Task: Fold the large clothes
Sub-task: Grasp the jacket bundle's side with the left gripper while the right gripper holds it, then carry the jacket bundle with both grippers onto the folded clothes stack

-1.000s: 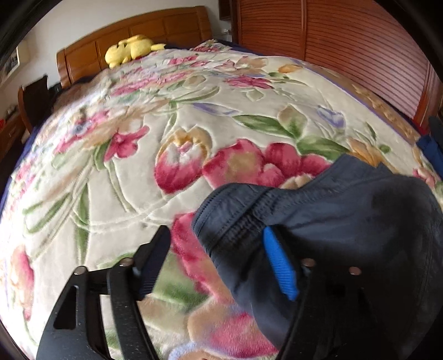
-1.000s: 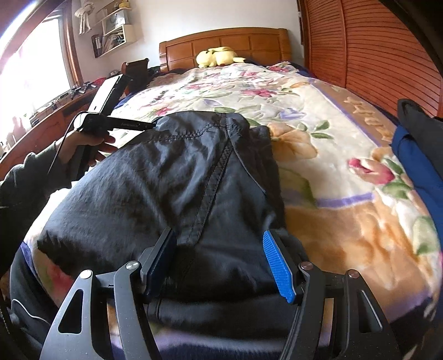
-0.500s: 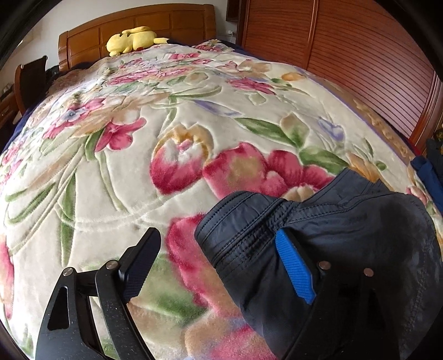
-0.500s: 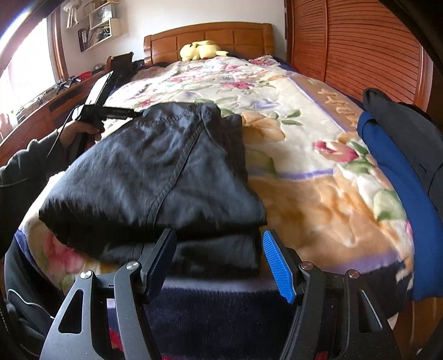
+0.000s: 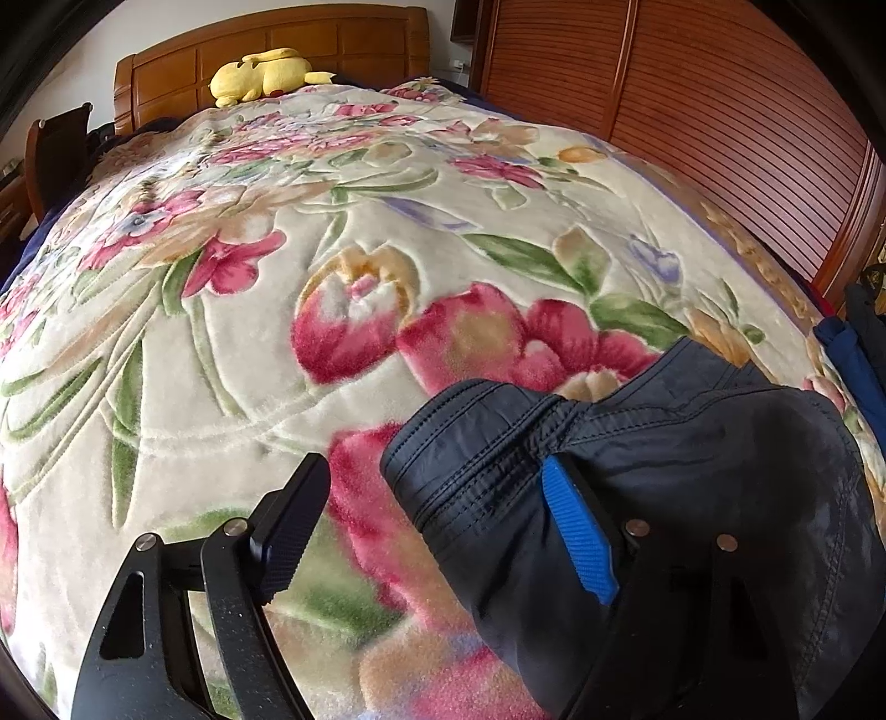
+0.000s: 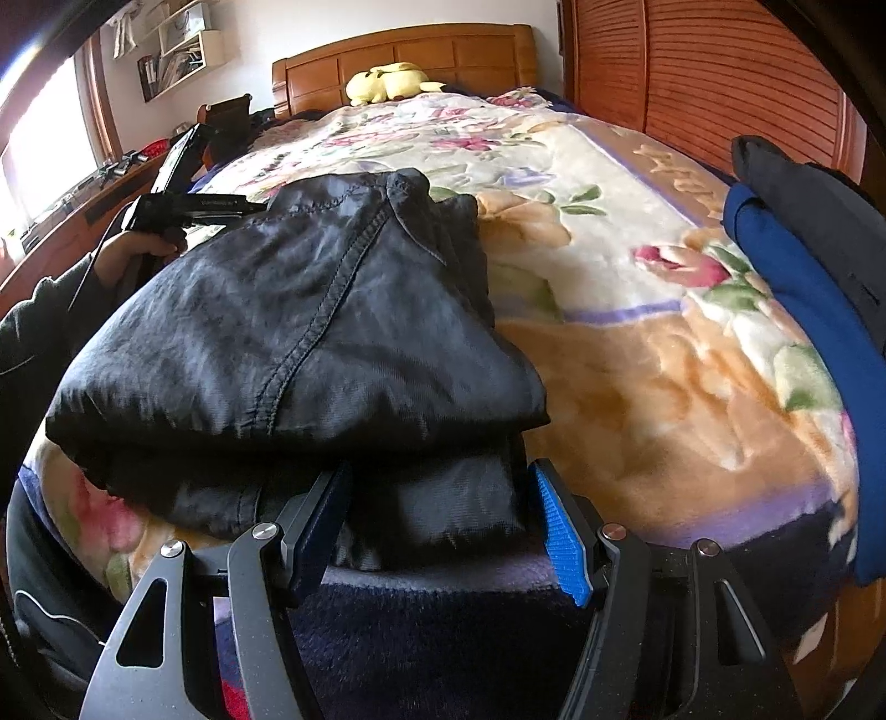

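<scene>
A folded black garment (image 6: pixel 310 332) lies on the floral blanket (image 6: pixel 637 354) near the foot of the bed. My right gripper (image 6: pixel 443 526) is open at the garment's near edge, its fingers either side of the lower fold. My left gripper (image 5: pixel 437 515) is open at the garment's far corner (image 5: pixel 637 476); the waistband edge lies between its fingers, and the blue pad (image 5: pixel 576 531) rests against the cloth. In the right wrist view the left gripper (image 6: pixel 188 205) shows at the garment's far left corner, held by a hand.
A stack of folded blue and dark clothes (image 6: pixel 819 277) sits at the bed's right edge. A yellow plush toy (image 5: pixel 266 75) lies by the wooden headboard (image 5: pixel 277 44). A slatted wooden wall (image 5: pixel 720 111) runs along the right side. A desk (image 6: pixel 66 221) stands left.
My right gripper has drawn back from over the garment to its near edge. My left gripper has shifted slightly and stays open at the far corner.
</scene>
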